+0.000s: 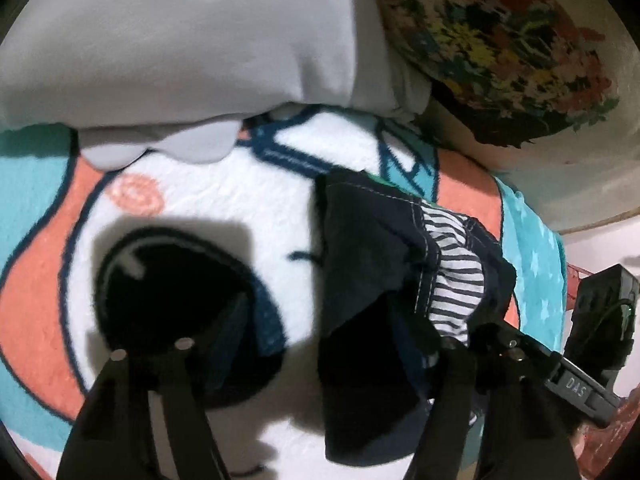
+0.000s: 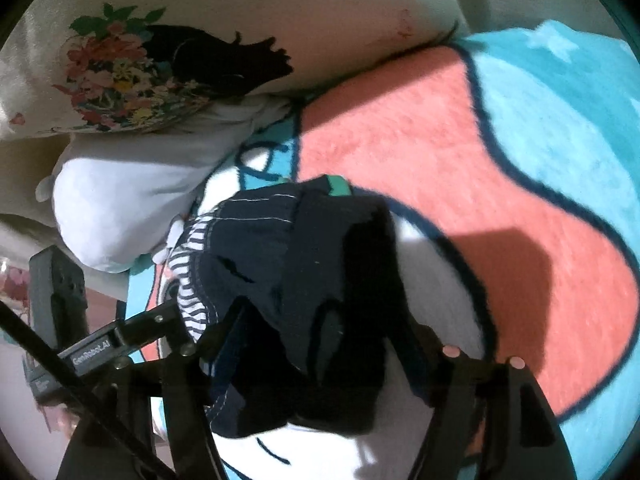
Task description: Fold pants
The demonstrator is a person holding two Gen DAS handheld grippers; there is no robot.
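Observation:
The pants [image 1: 372, 264] are a small dark navy pair with white stitching and a striped lining, lying bunched on the blanket. In the left wrist view my left gripper [image 1: 340, 326] stands open around their near end; the cloth lies against the right finger and away from the left one. In the right wrist view the pants [image 2: 304, 264] fill the gap of my right gripper [image 2: 326, 322], whose jaws stand wide and open with the cloth loose between them. Each gripper's body shows at the other view's edge. The pants' lower part is hidden in shadow.
A plush blanket [image 1: 200, 216] in white, coral and teal covers the bed. A folded pale grey garment [image 1: 180, 60] lies just beyond the pants, with a flower-print pillow [image 1: 500, 48] beside it. The coral and teal blanket [image 2: 440, 140] stretches to the right.

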